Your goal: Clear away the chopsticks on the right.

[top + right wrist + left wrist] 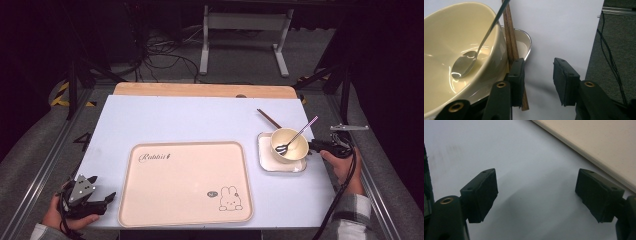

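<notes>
On the white table top [190,120] there's a big cream tray [185,183] sitting toward the near edge, with "Rabbit" written in its upper left corner and a little bunny drawing [229,198] in the lower right. Nothing is on the tray itself.

Over to the right of the tray is a small white square dish [281,153] with a cream bowl [289,145] standing in it. A metal spoon [299,134] rests in the bowl, scoop end down inside and handle leaning out over the far right rim. A pair of brown chopsticks [269,118] lies with one end on the table behind the dish; in the right gripper view you can see the chopsticks [511,42] run along the side of the bowl [456,55] across the dish [525,43], with the spoon [476,50] shiny inside.

The right gripper [320,146] is held just beside the dish on its right side. From its own camera, the right gripper [539,80] has its jaws apart with only table between them, and the near end of the chopsticks lies right against the outer side of the left jaw, not between the two.

The left gripper [102,202] is down at the near left corner of the table, just off the tray's left edge. Its own view shows the left gripper [536,195] spread wide with nothing in it, hovering low over bare table, and the tray's edge [599,150] cutting across the upper right.
</notes>
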